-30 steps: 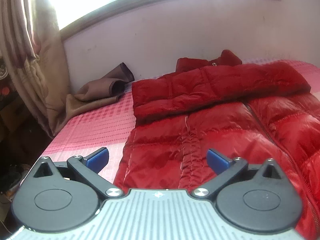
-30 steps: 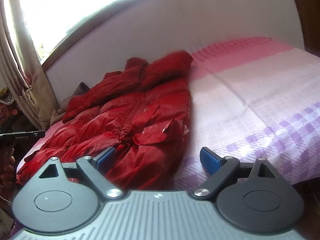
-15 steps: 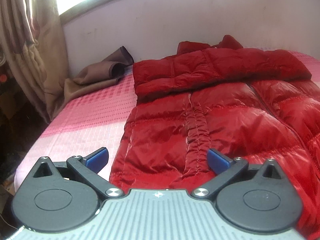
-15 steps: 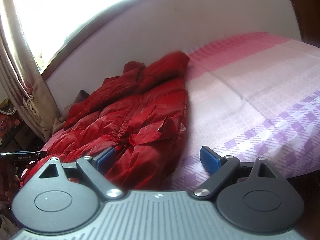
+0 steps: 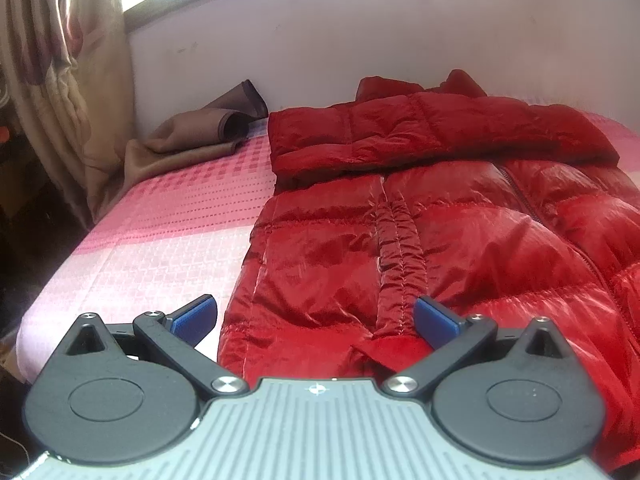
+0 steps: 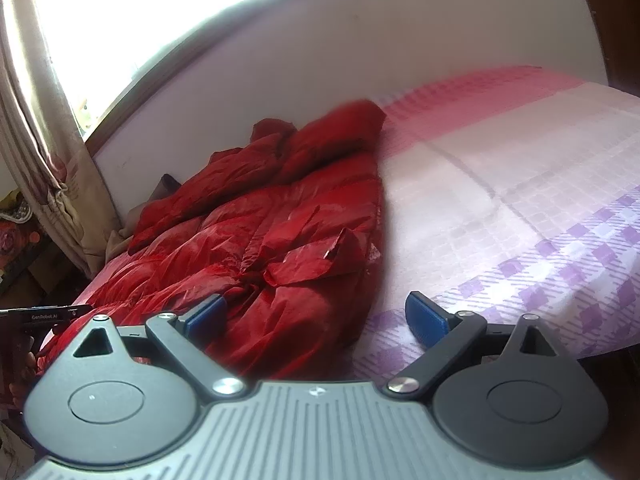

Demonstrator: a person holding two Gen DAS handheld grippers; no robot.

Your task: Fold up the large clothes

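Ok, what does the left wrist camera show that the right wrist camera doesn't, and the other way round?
Only the left wrist view shows the jacket's zipper and the rolled brown cloth clearly. Only the right wrist view shows the bare purple-checked stretch of bedsheet and the jacket's pocket flap. Both show the red puffer jacket spread on the bed, the curtain, and an open gripper: left gripper, right gripper.

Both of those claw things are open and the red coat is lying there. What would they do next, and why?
Probably ease the left gripper down and shut it on the bottom hem of the red coat. Its jaws stand open around that near edge, holding nothing. The right gripper is likewise open at the other corner, so both could lift the hem for a fold.
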